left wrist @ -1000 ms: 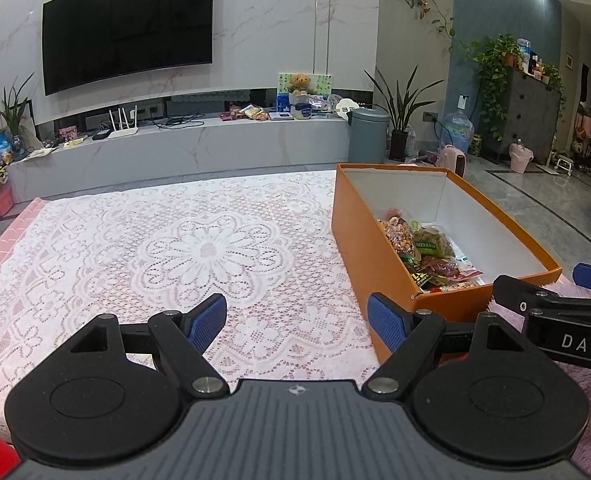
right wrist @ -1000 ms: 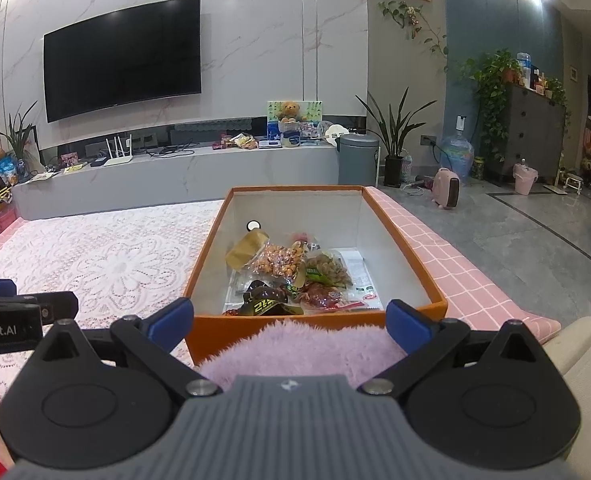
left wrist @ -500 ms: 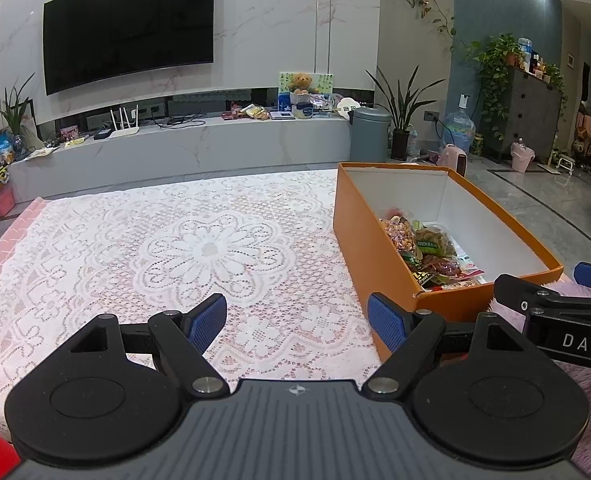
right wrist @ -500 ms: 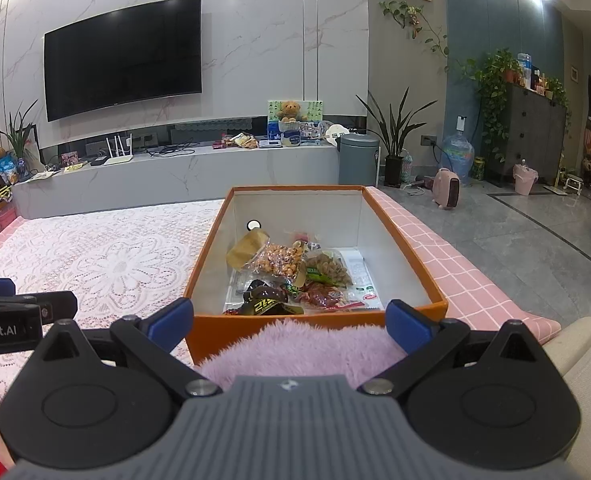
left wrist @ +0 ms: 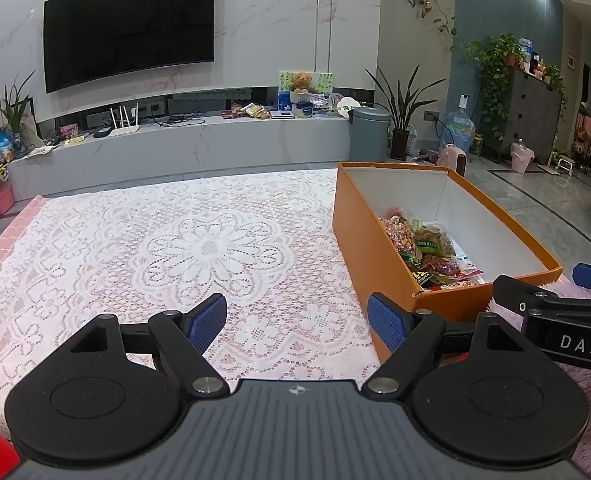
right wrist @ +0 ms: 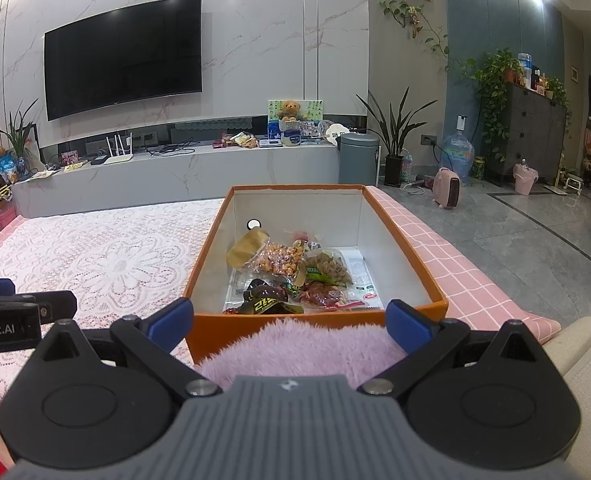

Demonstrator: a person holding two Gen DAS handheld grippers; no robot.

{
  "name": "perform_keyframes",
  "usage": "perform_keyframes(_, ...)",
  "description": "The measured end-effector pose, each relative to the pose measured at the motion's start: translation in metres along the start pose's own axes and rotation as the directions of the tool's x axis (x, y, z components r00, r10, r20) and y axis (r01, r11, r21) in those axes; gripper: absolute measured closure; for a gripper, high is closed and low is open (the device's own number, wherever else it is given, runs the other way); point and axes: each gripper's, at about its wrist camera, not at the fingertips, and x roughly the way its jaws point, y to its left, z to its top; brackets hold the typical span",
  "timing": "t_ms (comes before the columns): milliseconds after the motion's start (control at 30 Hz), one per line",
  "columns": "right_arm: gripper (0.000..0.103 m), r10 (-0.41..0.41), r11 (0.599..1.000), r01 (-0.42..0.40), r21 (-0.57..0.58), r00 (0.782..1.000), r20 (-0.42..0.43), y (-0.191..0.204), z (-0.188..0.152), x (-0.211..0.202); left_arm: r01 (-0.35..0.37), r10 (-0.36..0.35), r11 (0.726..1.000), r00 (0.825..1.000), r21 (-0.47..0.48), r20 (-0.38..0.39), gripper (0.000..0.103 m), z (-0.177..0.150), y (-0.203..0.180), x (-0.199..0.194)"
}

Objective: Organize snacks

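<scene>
Snacks point(right wrist: 291, 276) lie together in the near half of the orange box point(right wrist: 411, 256), which stands on the lace tablecloth point(left wrist: 167, 248) at the right side of the table. I see a bag of orange puffed pieces, a green packet, a dark packet with yellow print and some reddish ones, all piled loosely on each other. The far half of the box is bare.

Both tools are released. The left gripper point(left wrist: 297, 322) hovers over the cloth with its blue pads wide apart and nothing between them. The right gripper point(right wrist: 289, 320) is also spread, above a fluffy pink cushion point(right wrist: 295, 348) just before the near wall of the box.

I judge that the collecting is nearly finished, because no packet is left on the cloth. If a step remains, it is to arrange the pile. To do it well, the right tool should come down from above on one top packet, pinch it at a flat edge and not crush the puffed pieces.

The right view looks straight into the box and shows every packet and a small white round thing on the far inner wall. The left view shows only the box's long side, part of the pile, and the wide free cloth.
</scene>
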Motion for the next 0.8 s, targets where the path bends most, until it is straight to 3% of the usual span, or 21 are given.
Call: perform_keyframes(800, 0.003, 0.000, 1.000, 0.000, -0.004, 1.000, -0.002, -0.0006, -0.0008, 0.0016, 0.010, -0.010, 1.000, 1.000, 0.000, 0.008, 0.010, 0.0012, -0.0028, -0.0034)
